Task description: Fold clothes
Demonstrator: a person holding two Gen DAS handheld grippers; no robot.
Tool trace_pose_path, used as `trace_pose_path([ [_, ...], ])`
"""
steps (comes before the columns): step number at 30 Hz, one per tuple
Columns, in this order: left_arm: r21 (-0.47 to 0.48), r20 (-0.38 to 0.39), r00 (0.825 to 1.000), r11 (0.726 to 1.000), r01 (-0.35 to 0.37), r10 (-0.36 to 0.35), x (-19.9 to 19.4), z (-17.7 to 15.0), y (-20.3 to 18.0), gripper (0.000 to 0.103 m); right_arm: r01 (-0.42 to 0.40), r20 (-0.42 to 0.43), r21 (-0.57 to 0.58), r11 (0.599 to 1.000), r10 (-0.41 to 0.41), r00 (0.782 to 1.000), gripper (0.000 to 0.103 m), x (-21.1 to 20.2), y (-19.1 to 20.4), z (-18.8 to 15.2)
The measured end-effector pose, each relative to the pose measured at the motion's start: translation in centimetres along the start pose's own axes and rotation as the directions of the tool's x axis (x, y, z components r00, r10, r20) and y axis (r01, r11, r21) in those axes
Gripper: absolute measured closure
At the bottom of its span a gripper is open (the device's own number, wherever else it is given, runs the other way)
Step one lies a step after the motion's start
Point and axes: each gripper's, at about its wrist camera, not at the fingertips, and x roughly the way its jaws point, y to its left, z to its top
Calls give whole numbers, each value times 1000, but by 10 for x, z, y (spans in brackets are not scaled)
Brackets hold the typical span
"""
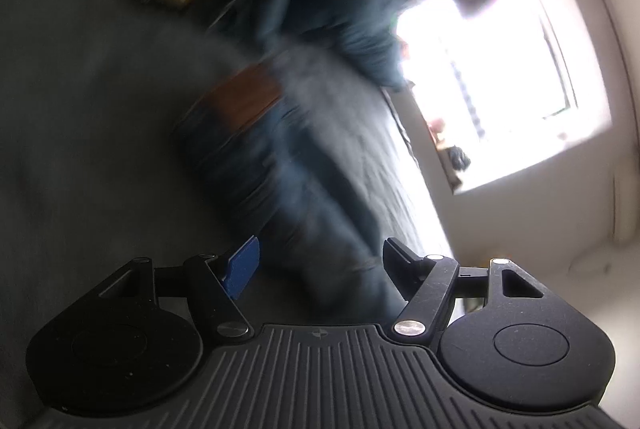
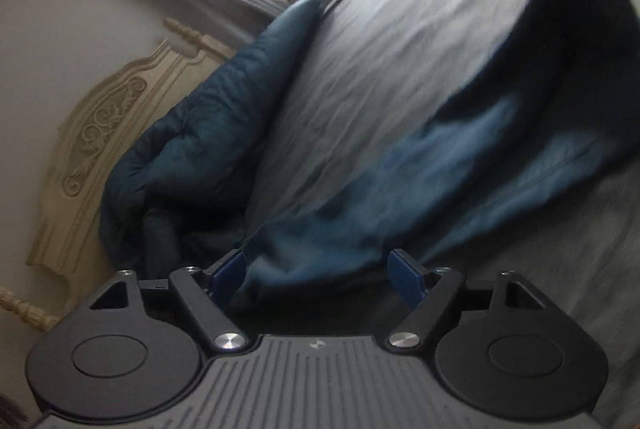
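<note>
The left tool (image 1: 320,265) is hanging over the bed (image 1: 80,109) with its two fingers standing wide apart, and nothing is pressed between them. In front of it a pair of blue jeans (image 1: 288,165) is lying on the grey sheet; the picture is blurred, but a brown patch (image 1: 248,97) at the waistband is showing. The right tool (image 2: 318,271) is also standing with its fingers spread, and the near end of the jeans (image 2: 420,181) is reaching into the gap between them. Whether the blue pads (image 2: 404,271) are touching the cloth cannot be told. A dark teal duvet (image 2: 208,125) is lying bunched against the carved cream headboard (image 2: 104,133), at the far side of the bed. A bright window (image 1: 500,85) is shining behind.
</note>
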Motion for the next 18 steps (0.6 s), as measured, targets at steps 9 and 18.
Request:
trace_pose_path([
  [9, -216, 75, 997, 976, 10, 6, 55, 0, 40, 32, -41, -14, 374, 927, 50, 999, 22, 99, -82, -34],
  [18, -316, 238, 971, 946, 65, 12, 66, -6, 48, 44, -55, 119, 453, 890, 1, 993, 22, 140, -97, -12],
])
